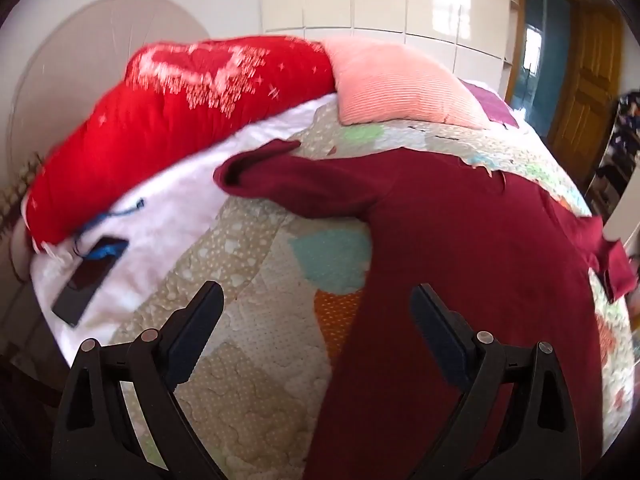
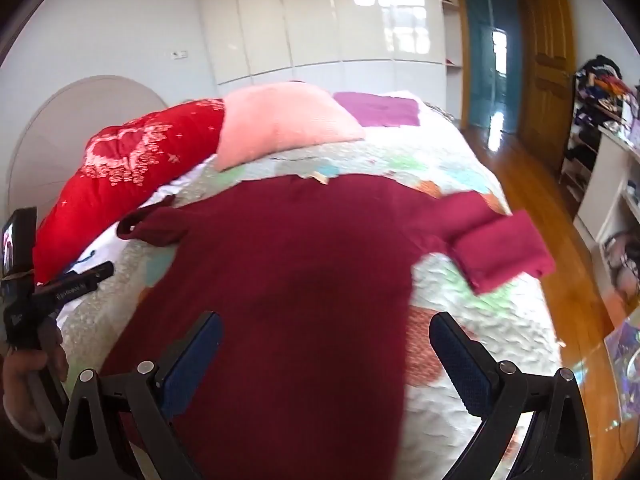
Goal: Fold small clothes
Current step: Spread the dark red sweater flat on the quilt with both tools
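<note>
A dark red long-sleeved top [image 2: 296,280] lies spread flat on the patchwork quilt [image 2: 460,288] of a bed. Its left sleeve [image 1: 288,182] is bunched toward the pillows; its right sleeve [image 2: 500,246] is folded back on itself near the bed's right edge. In the left wrist view the top [image 1: 460,280] fills the right half. My left gripper [image 1: 316,304] is open and empty, above the top's left edge. My right gripper [image 2: 326,334] is open and empty, above the top's lower right part. The left gripper also shows at the far left of the right wrist view [image 2: 60,284].
A red quilted pillow [image 1: 160,120] and a pink pillow [image 1: 400,84] lie at the head of the bed. A folded purple cloth [image 2: 378,108] lies beyond them. A dark phone [image 1: 86,282] lies on the white sheet. Wooden floor [image 2: 560,264] and shelves are to the right.
</note>
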`<state>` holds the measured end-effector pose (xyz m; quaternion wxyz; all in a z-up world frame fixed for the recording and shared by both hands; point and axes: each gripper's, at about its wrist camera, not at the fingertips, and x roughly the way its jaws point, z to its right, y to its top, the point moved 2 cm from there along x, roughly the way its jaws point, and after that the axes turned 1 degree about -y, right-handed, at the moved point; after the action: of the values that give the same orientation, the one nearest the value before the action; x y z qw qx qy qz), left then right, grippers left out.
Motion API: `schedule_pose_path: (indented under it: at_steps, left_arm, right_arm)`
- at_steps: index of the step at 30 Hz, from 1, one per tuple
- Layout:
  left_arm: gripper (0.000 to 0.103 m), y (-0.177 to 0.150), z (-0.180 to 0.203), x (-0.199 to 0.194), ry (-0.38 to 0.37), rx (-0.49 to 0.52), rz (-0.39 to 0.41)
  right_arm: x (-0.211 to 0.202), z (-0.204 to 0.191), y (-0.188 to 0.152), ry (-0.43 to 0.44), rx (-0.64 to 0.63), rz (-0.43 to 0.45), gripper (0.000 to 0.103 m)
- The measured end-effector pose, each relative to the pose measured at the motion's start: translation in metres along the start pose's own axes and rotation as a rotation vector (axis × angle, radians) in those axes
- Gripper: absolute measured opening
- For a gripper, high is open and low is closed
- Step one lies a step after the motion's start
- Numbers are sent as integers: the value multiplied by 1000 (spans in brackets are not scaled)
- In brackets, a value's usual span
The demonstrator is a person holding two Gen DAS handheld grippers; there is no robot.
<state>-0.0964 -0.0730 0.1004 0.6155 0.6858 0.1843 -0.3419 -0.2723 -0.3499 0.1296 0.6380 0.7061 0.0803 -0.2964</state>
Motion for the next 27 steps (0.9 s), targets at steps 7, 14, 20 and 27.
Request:
schedule_pose_path:
  at_steps: [7,14,20,27]
  left_arm:
    - [95,-7,29,0,-59,-5,6]
    - [95,-12,45,0,-75,35,10]
    - [95,-12,48,9,-88,40,-4]
    - [95,-12,49,24,-92,35,-23]
  right_arm:
    - [4,-27,3,-13,42,-12,103]
    - [7,-26,2,-19,87,-35,103]
    - [12,-33,5,-18,82,-36,103]
    - [26,-42,6,-7,83,-61,103]
